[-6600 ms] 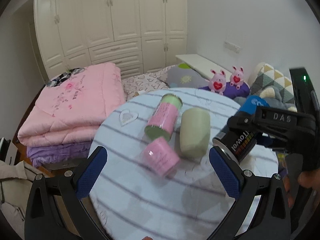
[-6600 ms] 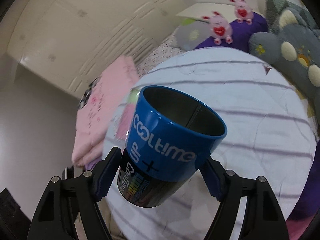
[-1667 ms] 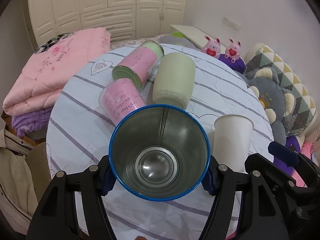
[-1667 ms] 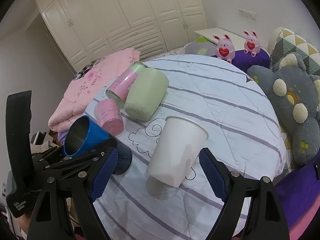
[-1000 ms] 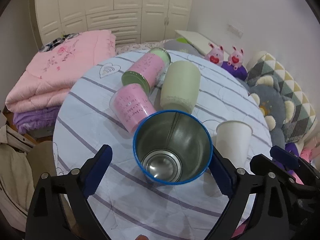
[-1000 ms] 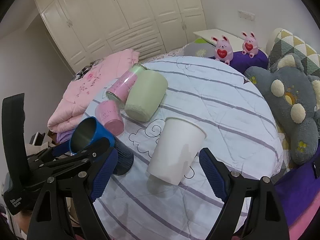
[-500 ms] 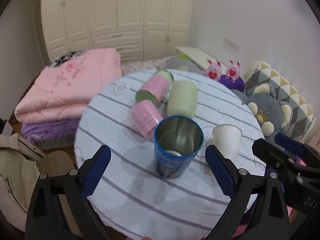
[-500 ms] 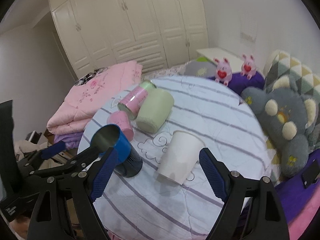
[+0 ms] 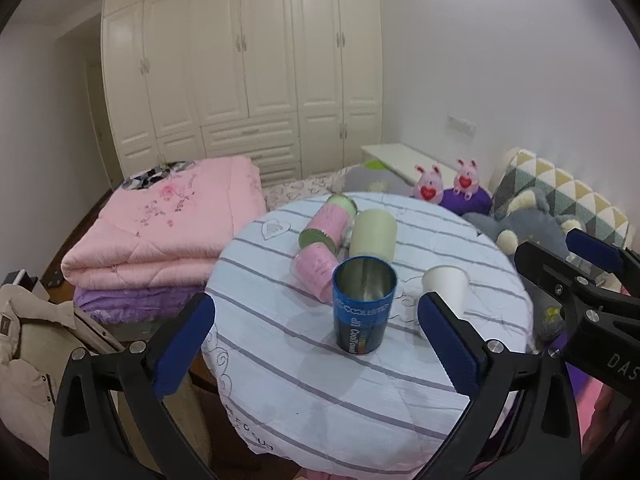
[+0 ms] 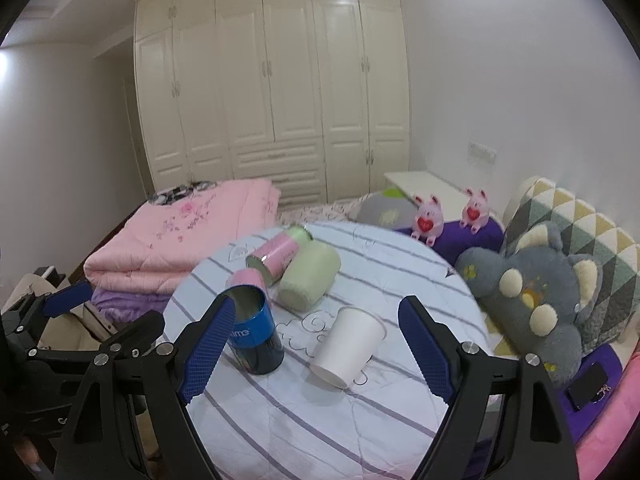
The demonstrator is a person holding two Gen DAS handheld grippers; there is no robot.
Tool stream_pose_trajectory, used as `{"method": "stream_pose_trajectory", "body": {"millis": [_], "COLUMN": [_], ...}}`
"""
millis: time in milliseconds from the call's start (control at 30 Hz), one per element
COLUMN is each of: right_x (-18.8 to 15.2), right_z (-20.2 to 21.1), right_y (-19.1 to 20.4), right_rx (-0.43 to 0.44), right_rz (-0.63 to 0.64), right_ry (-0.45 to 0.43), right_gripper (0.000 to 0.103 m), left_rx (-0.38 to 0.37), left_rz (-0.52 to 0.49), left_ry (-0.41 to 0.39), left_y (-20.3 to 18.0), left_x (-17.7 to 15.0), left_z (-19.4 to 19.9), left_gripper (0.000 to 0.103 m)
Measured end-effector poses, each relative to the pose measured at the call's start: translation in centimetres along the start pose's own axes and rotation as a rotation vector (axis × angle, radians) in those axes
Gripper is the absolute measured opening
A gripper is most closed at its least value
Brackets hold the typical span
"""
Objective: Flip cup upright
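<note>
Left gripper (image 9: 318, 334) gapes before the upright blue cup (image 9: 363, 305), mouth up.

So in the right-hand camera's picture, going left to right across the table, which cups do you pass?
Blue cup → green cup → white cup. The two pink ones overlap the others, so I left them out.

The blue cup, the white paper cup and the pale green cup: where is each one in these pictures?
blue cup (image 9: 363, 312): left wrist view, on its printed side wall.
white paper cup (image 10: 348, 342): right wrist view, on its side wall.
pale green cup (image 9: 373, 234): left wrist view, on its side.
</note>
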State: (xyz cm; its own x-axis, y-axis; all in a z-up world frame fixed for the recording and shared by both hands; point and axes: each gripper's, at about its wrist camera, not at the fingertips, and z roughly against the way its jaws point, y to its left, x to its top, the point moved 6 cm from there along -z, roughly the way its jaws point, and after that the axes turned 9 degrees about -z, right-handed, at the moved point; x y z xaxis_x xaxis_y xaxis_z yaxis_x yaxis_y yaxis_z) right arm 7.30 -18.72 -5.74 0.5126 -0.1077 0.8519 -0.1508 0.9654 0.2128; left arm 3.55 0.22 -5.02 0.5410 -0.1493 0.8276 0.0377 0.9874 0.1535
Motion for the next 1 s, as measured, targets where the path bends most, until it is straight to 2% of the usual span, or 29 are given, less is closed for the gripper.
{"method": "stream_pose_trajectory", "body": {"millis": [233,367,600,1000], "right_x": [0.3,0.3,-0.3,-0.9], "right_z": [2.4,3.3,3.5,4.3], "right_y": [-0.5,-1.3,-2.2,-3.6], "right_rx": [-0.025,-0.08,-0.114,-0.106], "right_rz": [0.008,0.015,0.009,-0.021], "right_ry": [-0.099,-0.147,-0.136,-0.124], "right_gripper": [0.085,0.085,0.085,0.085], "left_rx": [0.001,0.006,0.008,-0.006], "left_rz": [-0.003,-0.002,-0.006,-0.007], "left_ry": [-0.046,-0.059,-0.08,-0.075], "left_y": [-1.0,-1.5,-2.4,-3.8], "left_x": [0.0,-0.1,-0.2,-0.2], "left_z": [2.2,3.0,3.9,3.8], "left_gripper": [0.103,0.103,0.103,0.103]}}
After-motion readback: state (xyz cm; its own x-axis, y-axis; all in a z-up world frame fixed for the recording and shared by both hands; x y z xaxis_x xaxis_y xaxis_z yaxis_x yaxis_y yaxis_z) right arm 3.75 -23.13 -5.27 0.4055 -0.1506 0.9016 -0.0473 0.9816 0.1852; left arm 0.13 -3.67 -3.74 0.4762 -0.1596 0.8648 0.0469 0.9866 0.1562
